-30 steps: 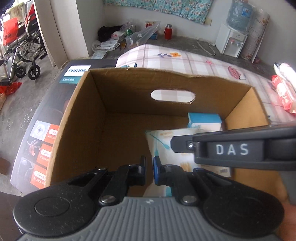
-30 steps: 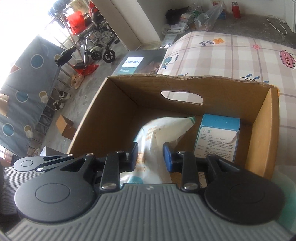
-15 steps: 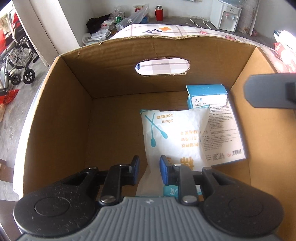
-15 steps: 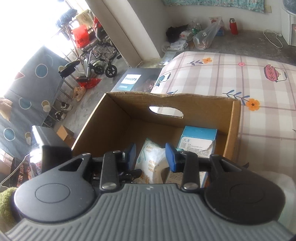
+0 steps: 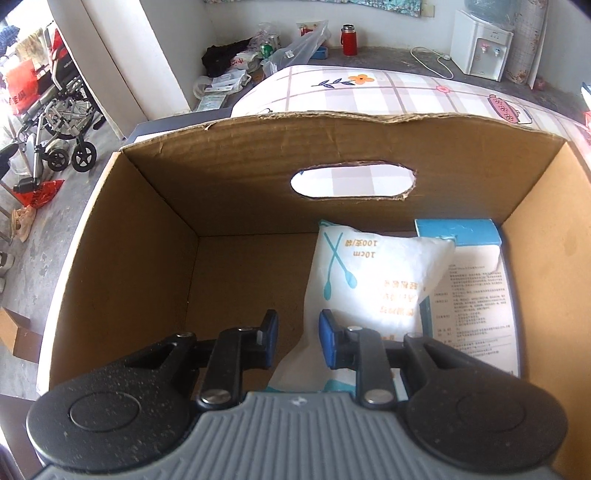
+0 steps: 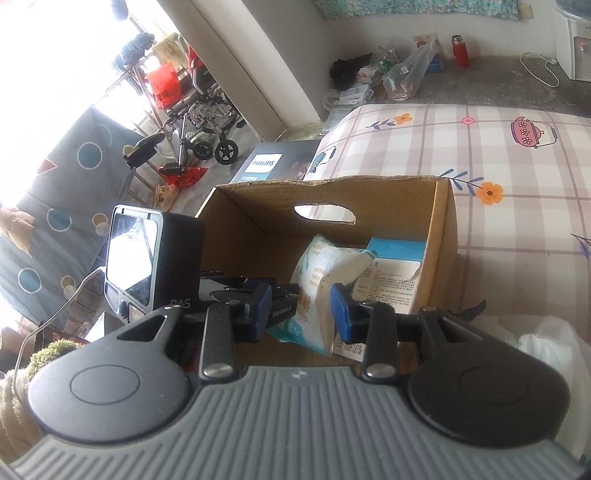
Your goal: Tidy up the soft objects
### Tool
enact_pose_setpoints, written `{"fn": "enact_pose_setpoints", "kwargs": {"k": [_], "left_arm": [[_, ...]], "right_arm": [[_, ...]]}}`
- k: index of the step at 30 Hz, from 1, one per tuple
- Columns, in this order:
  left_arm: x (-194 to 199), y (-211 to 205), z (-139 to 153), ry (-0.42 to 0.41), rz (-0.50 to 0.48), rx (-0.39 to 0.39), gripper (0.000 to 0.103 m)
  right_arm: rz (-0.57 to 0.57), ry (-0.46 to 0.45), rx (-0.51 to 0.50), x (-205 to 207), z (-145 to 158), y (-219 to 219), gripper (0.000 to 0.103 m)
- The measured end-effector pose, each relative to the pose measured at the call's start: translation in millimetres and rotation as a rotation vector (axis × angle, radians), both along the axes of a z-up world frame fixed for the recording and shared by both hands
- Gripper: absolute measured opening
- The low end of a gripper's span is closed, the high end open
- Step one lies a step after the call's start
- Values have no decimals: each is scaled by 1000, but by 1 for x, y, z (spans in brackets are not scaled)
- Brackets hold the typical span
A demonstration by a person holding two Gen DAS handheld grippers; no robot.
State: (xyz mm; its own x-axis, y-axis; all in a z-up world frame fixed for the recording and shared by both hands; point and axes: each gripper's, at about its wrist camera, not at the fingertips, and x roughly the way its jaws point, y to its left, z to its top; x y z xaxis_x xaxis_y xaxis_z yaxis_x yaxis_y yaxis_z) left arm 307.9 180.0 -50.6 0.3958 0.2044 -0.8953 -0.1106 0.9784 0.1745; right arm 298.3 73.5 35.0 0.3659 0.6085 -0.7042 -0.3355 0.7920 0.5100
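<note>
Inside the cardboard box [image 5: 147, 258], swab pack [image 5: 373, 280] beside left gripper [image 5: 298, 341]

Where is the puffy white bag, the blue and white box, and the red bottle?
Puffy white plastic bag [image 5: 373, 273]: left wrist view, on its printed front.
Blue and white cardboard box [image 5: 476, 295]: left wrist view, on its white text panel.
Red bottle [image 5: 348, 40]: left wrist view, on its body.

One cardboard box [image 5: 155, 266] stands ahead of the fingers. Inside it are two things: one white soft pack [image 5: 373, 280] just beyond the fingertips, and one blue-topped carton [image 5: 476, 280] at the pack's right. One red bottle [image 5: 348, 34] stands far behind.
</note>
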Motion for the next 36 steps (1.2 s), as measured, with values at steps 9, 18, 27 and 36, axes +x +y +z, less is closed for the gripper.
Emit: {"fn": "enact_pose_setpoints", "kwargs": {"k": [9, 18, 27, 36], "left_arm": [[-11, 17, 26, -73, 55, -163, 26], [-3, -9, 13, -57, 4, -209, 24], [4, -3, 4, -74, 34, -203, 30], [-23, -11, 39, -152, 12, -168, 65]], "right_arm": [[-18, -39, 9, -7, 12, -13, 34], [-51, -81, 29, -15, 27, -33, 34], [-74, -69, 15, -23, 24, -45, 34], [-89, -50, 37, -34, 18, -53, 36]]}}
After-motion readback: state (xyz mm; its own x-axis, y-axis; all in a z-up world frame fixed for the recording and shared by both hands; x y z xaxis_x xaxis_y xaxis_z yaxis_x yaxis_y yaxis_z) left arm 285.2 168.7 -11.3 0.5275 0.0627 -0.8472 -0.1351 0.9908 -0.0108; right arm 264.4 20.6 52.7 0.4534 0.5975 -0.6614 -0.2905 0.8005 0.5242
